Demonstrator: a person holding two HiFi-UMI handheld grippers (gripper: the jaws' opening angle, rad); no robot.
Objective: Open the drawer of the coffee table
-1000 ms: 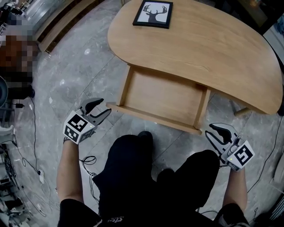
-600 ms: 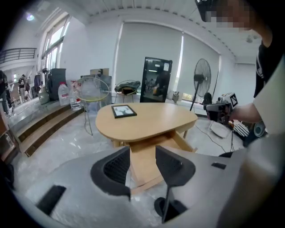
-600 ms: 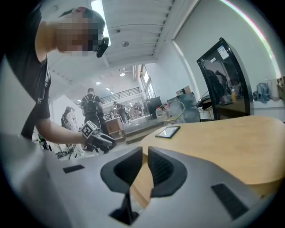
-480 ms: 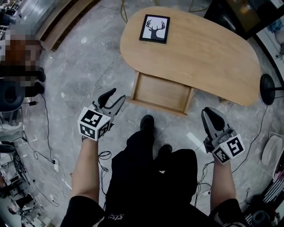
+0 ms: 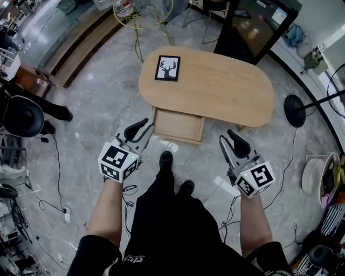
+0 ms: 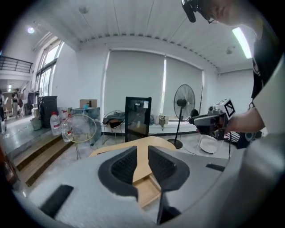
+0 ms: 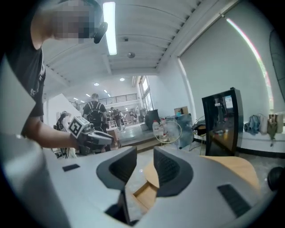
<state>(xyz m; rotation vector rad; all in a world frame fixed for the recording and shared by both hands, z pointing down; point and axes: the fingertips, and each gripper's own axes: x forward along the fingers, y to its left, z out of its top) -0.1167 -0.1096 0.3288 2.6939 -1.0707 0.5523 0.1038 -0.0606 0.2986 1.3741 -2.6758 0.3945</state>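
The oval wooden coffee table [image 5: 215, 89] stands on the marble floor, far below me. Its drawer [image 5: 178, 125] is pulled out toward me and looks empty. A framed deer picture [image 5: 167, 68] lies on the tabletop's left end. My left gripper [image 5: 137, 132] hangs in the air left of the drawer, its jaws closing with nothing between them. My right gripper [image 5: 232, 144] hangs to the drawer's right, its jaws opening on nothing. In the left gripper view the drawer [image 6: 149, 192] shows through the narrow gap of the left gripper [image 6: 142, 153]. In the right gripper view the drawer [image 7: 144, 193] shows below the right gripper [image 7: 145, 158].
A black glass-fronted cabinet [image 5: 253, 27] and a gold wire stand [image 5: 143, 11] are behind the table. A floor fan's base [image 5: 294, 103] is at the right, wooden steps [image 5: 81, 43] at the far left. Cables [image 5: 54, 178] trail on the floor. My shoes [image 5: 166, 160] stand near the drawer.
Both grippers have risen well above the floor and away from the drawer's front. The table and drawer now look smaller and farther below. The drawer stays pulled out.
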